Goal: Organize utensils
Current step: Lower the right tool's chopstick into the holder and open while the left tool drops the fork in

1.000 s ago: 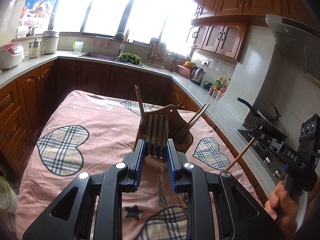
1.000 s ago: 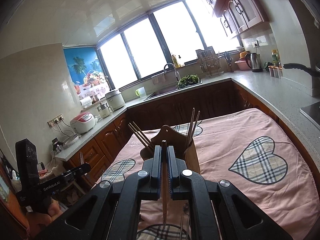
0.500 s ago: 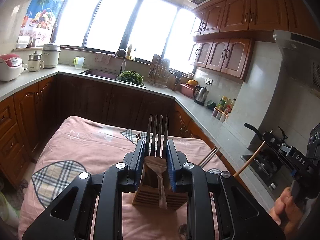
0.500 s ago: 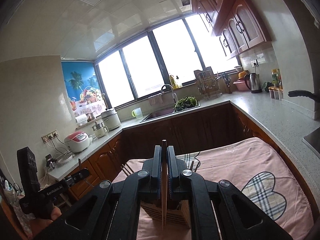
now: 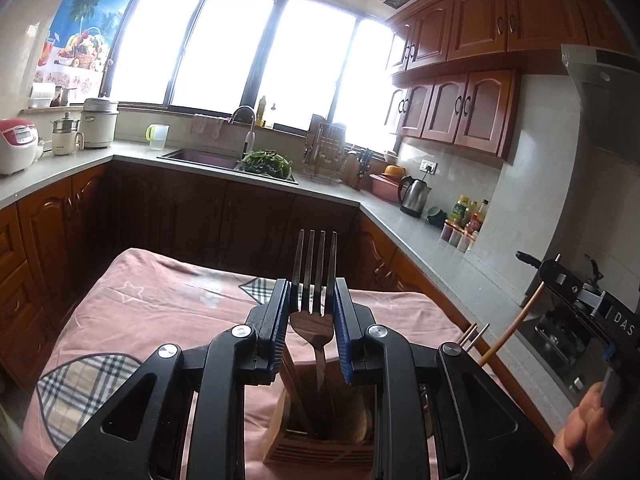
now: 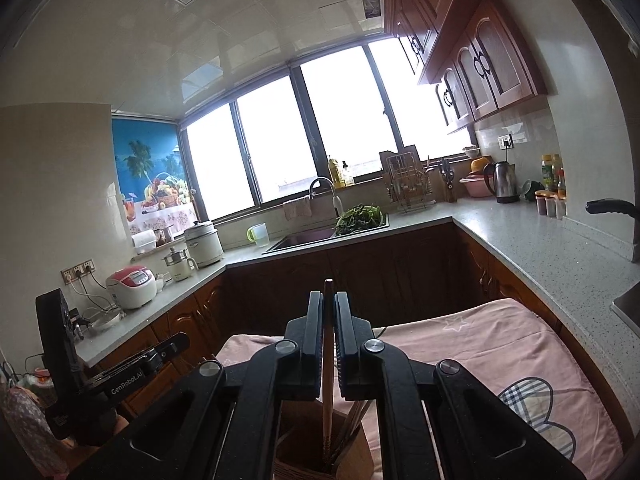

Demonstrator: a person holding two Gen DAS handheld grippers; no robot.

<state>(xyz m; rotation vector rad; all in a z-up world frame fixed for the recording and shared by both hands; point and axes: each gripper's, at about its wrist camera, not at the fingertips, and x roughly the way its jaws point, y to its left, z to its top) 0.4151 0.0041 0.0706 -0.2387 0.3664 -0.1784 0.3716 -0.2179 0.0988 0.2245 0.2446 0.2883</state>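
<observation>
- The left gripper [image 5: 311, 316] points slightly downward, its jaws clamped on a fork [image 5: 314, 280], tines up, above the wooden holder [image 5: 320, 436].
- The right gripper [image 6: 328, 344] pinches a chopstick [image 6: 328, 344] upright over the same holder [image 6: 320, 444].
- Only the left view shows the hand [image 5: 586, 428] gripping the right tool.
- Below the jaws lies a pink tablecloth [image 5: 160, 312]; kitchen counters [image 6: 540, 248] lie beyond.
</observation>
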